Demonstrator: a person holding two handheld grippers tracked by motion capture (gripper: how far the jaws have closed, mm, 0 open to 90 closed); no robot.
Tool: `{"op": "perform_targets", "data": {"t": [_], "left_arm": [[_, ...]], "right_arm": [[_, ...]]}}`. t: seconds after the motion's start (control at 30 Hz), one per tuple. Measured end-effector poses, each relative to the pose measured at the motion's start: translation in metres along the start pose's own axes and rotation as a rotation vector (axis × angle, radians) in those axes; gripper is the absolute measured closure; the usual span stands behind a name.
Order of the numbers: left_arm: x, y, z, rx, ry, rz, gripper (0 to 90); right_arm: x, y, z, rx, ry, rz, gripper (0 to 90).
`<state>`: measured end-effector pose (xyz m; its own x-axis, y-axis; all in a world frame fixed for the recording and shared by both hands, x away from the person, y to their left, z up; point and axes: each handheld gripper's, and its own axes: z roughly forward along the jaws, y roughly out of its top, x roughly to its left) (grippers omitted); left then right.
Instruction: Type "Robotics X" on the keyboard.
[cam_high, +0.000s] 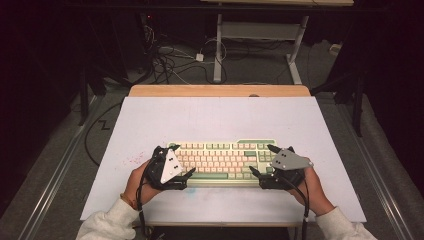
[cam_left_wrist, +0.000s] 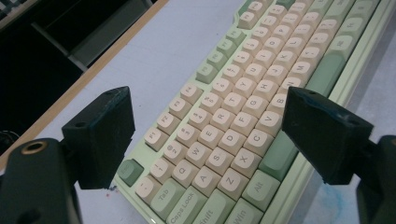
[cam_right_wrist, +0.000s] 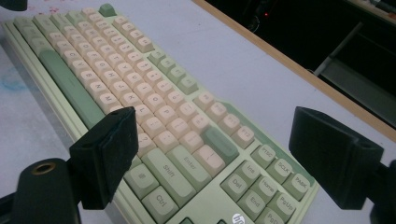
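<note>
The pale green plastic keyboard with cream and green keycaps (cam_high: 222, 161) lies flat on the white-topped desk (cam_high: 220, 117), spanning the space between the two grippers. The left gripper (cam_left_wrist: 208, 135) has its fingers spread wide over the keyboard's left end, holding nothing; the right gripper (cam_right_wrist: 229, 156) is equally wide open and empty above the right end. Nothing stands between fingers and keys. The high view adds the desk's wooden far edge (cam_high: 220, 90); the gripper views show key legends.
</note>
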<state>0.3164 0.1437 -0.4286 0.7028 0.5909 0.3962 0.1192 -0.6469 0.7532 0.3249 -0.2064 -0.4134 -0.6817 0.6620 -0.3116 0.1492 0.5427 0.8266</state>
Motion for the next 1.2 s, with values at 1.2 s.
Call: {"op": "perform_targets", "data": {"t": [1.2], "left_arm": [[-0.002,-0.019,-0.027,-0.017,0.047,0.017,16.6]], "right_arm": [[-0.008,-0.016,-0.033,-0.004,-0.041,-0.014,16.2]]}}
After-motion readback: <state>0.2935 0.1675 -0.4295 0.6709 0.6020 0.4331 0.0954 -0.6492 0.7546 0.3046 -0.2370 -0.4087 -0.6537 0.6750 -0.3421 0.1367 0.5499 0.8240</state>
